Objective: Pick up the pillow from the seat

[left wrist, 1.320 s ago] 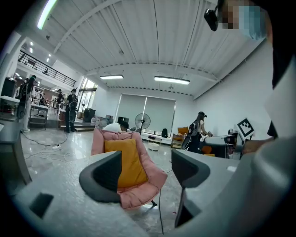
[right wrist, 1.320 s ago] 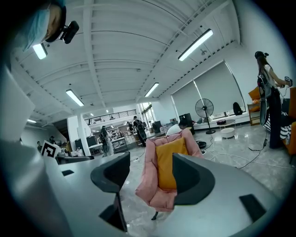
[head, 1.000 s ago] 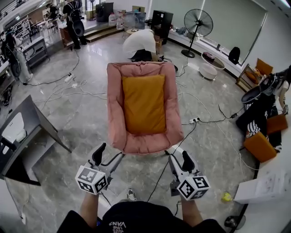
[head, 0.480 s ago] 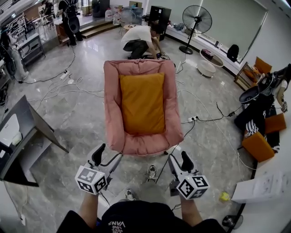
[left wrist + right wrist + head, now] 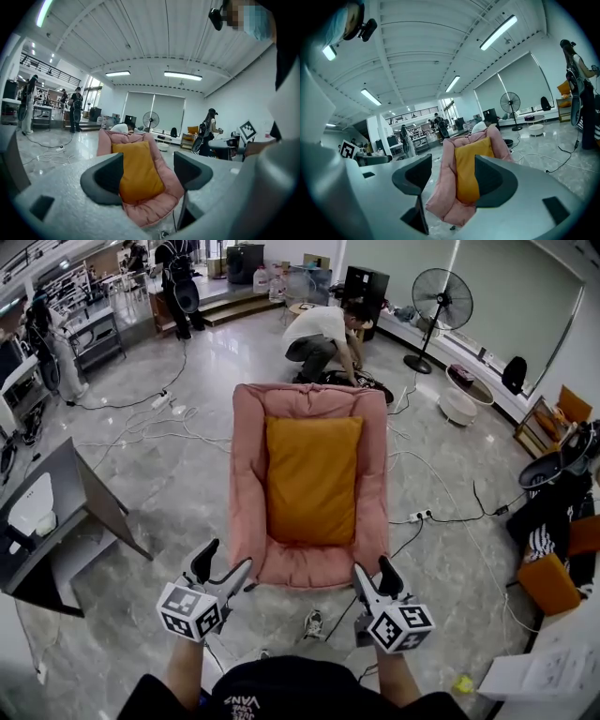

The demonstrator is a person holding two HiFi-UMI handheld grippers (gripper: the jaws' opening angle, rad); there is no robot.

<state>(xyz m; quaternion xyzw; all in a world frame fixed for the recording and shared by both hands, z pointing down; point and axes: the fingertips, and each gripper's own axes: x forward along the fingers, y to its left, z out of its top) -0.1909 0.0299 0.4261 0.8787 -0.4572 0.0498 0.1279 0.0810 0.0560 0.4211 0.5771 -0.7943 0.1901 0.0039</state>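
Pillow (image 5: 312,479) sits dead ahead of you, long axis pointing away, midway between left claw (image 5: 225,565) and right claw (image 5: 373,574) (both wide, empty).

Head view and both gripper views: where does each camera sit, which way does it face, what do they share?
Head view: on the person's head, facing steeply down at the pink chair and orange pillow; forearms, left gripper, right gripper show.
Left gripper view: on that gripper, facing the chair between its open jaws.
Right gripper view: on that gripper, same aim, open jaws in frame.
Shared: all show the pillow on the chair.
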